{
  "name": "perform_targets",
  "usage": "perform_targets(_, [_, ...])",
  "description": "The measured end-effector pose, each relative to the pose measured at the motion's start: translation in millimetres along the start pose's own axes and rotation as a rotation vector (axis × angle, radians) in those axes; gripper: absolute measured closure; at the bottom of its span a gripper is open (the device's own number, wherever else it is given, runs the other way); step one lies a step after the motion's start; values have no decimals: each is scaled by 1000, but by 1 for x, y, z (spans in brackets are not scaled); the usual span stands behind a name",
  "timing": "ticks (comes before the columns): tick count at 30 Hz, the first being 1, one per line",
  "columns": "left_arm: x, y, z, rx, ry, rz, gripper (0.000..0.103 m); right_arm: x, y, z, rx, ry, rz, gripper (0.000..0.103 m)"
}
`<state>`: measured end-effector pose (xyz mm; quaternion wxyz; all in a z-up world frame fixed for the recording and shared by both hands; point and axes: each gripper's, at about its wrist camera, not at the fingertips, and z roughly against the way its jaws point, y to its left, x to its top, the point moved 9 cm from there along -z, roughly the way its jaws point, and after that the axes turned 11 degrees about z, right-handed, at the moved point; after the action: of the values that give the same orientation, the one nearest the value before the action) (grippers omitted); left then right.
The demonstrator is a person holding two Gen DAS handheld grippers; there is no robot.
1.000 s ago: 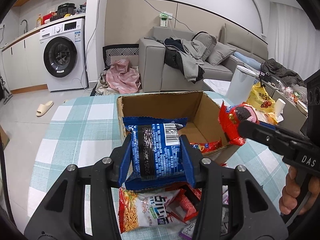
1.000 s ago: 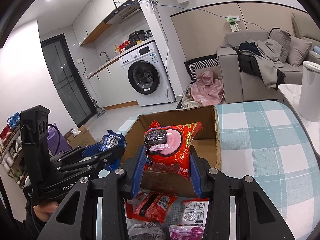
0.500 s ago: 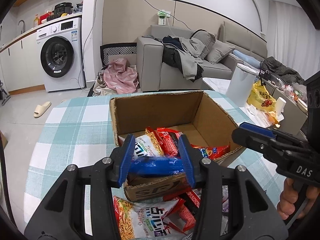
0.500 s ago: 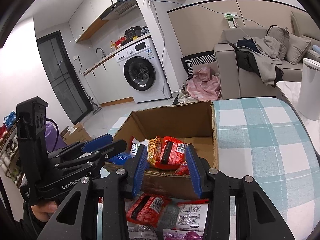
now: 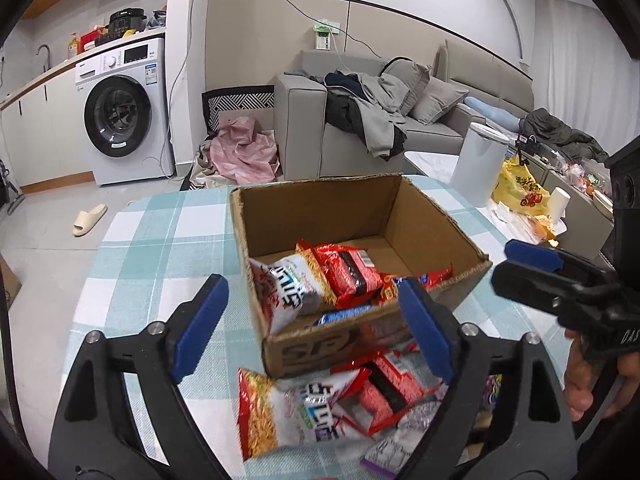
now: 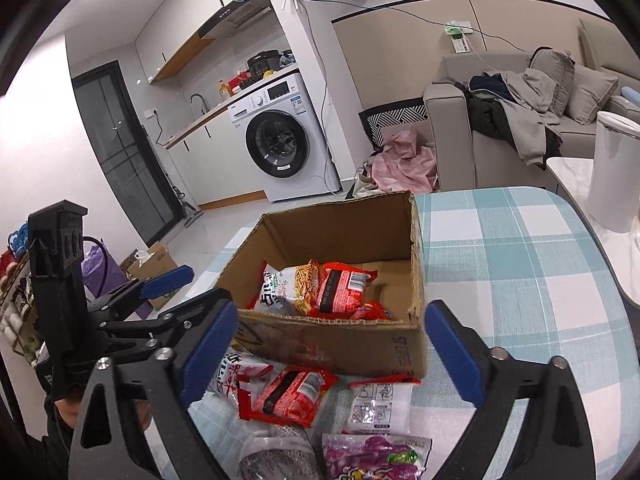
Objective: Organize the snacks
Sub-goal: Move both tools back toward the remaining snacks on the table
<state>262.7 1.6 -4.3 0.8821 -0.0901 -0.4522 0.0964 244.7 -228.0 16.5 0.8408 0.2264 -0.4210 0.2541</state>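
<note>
An open cardboard box (image 5: 436, 220) (image 6: 340, 344) stands on the checked table and holds several snack packets, among them a red one (image 5: 346, 272) (image 6: 340, 288), a white noodle one (image 5: 288, 288) and a blue one (image 5: 340, 315). My left gripper (image 5: 312, 322) is open and empty in front of the box; it also shows in the right wrist view (image 6: 176, 292). My right gripper (image 6: 330, 354) is open and empty at the box's near side; it also shows in the left wrist view (image 5: 524, 264). Loose packets lie in front of the box: a noodle packet (image 5: 288, 408), a red packet (image 6: 288, 396), a purple packet (image 6: 372, 460).
The table has a teal checked cloth (image 6: 520, 264). A white bin (image 5: 480, 164) stands past its right edge, with a grey sofa (image 5: 360, 120) behind. A washing machine (image 5: 120, 112) stands at the back left across open floor.
Both grippers let go of their packets, blue from the left and red from the right, into the box. Both jaws have opened wide and drawn back slightly.
</note>
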Motion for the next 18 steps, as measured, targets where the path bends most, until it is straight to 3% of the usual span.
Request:
perform_targets(4, [-6, 5, 19, 12, -24, 2, 1, -6, 0, 9, -11, 3, 6, 1])
perform_targets(18, [-40, 19, 67, 27, -14, 10, 1, -41, 0, 34, -64, 62, 36, 0])
